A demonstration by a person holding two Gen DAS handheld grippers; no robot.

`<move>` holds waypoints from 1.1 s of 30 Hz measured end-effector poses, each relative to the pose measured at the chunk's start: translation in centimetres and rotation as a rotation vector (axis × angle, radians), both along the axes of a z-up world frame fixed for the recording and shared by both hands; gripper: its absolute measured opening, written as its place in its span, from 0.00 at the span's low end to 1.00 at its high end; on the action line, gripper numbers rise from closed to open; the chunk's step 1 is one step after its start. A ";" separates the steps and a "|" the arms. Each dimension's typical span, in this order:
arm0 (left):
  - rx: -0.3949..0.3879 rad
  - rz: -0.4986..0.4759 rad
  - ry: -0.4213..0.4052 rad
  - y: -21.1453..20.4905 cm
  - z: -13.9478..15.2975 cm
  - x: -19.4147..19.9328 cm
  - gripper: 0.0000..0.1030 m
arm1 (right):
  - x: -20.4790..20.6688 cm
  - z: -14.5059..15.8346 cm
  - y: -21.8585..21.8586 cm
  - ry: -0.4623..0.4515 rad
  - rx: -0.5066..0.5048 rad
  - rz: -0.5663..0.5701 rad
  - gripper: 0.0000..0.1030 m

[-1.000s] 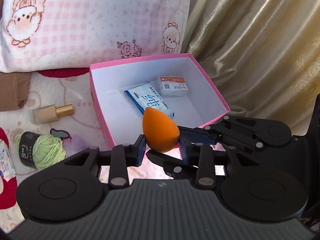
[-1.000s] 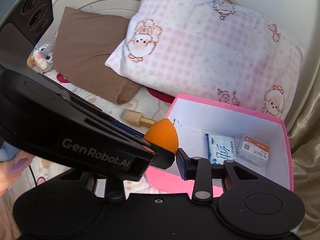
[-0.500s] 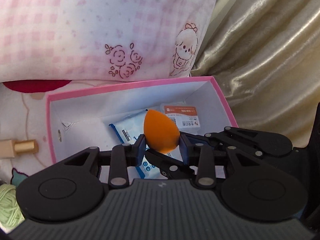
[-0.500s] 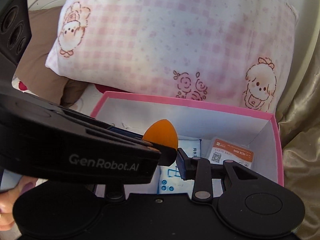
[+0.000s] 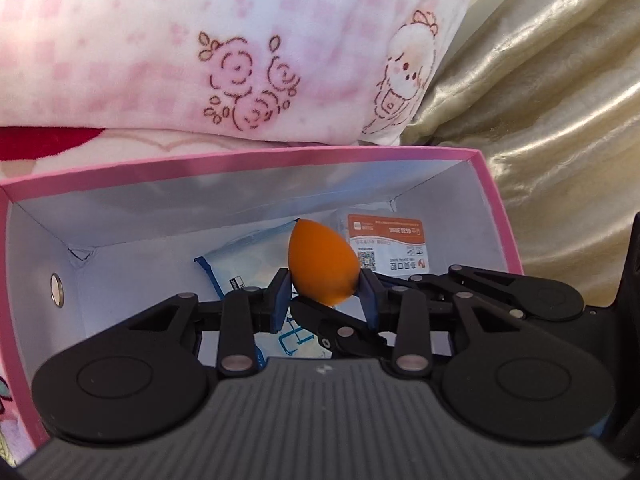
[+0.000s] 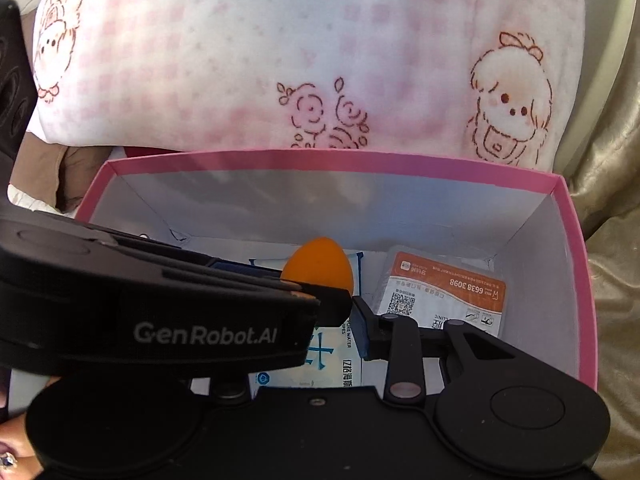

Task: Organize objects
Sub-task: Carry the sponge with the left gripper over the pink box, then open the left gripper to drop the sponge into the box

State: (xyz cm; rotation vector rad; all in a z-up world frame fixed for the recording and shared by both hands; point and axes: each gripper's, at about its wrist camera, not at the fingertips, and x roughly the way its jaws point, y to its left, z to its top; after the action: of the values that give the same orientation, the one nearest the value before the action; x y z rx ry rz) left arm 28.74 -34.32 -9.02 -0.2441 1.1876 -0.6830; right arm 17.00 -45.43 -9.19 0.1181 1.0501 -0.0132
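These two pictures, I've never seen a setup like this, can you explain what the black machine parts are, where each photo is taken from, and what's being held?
No robot here: a person holds a two-finger gripper in each hand, each with a camera looking along its fingers. The left gripper is shut on an orange sponge over a pink box. In the right view, the right gripper, apparently also closed on the sponge, is partly hidden by the left one crossing in front. The box holds a wipes pack and an orange-labelled packet. A pillow lies behind.

Left claw reads "GenRobot.AI"; packet "6638 3098".
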 end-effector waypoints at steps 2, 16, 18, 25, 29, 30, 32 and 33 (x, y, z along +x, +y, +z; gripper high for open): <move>-0.027 0.010 0.023 0.3 -0.5 0.3 0.32 | 0.4 -0.6 -0.1 0.017 -0.026 -0.016 0.36; 0.007 0.014 -0.019 0.4 0.5 -0.6 0.32 | -3.9 1.3 0.5 -0.063 -0.007 -0.018 0.42; 0.013 0.003 -0.023 0.9 1.0 -1.1 0.32 | -5.3 1.7 1.1 -0.098 0.002 -0.033 0.43; 0.116 0.008 -0.073 3.7 3.5 -3.5 0.41 | -7.8 2.1 3.6 -0.158 0.005 -0.064 0.43; 0.172 0.003 -0.087 5.6 5.3 -5.1 0.49 | -8.4 2.7 4.1 -0.169 0.006 -0.086 0.43; 0.187 0.000 -0.092 6.2 5.8 -5.6 0.50 | -8.7 3.1 4.3 -0.176 0.008 -0.088 0.43; 0.219 -0.007 -0.101 7.3 6.8 -6.6 0.53 | -9.5 4.0 4.7 -0.183 0.003 -0.098 0.43; 0.232 -0.012 -0.103 7.9 7.3 -7.2 0.54 | -10.0 4.5 5.1 -0.184 -0.009 -0.106 0.43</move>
State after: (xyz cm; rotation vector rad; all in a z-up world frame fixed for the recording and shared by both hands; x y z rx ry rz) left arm 21.56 -26.45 -1.70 -0.0064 1.1587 -0.5559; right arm 7.03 -40.34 -4.67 0.1637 0.8595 -0.1013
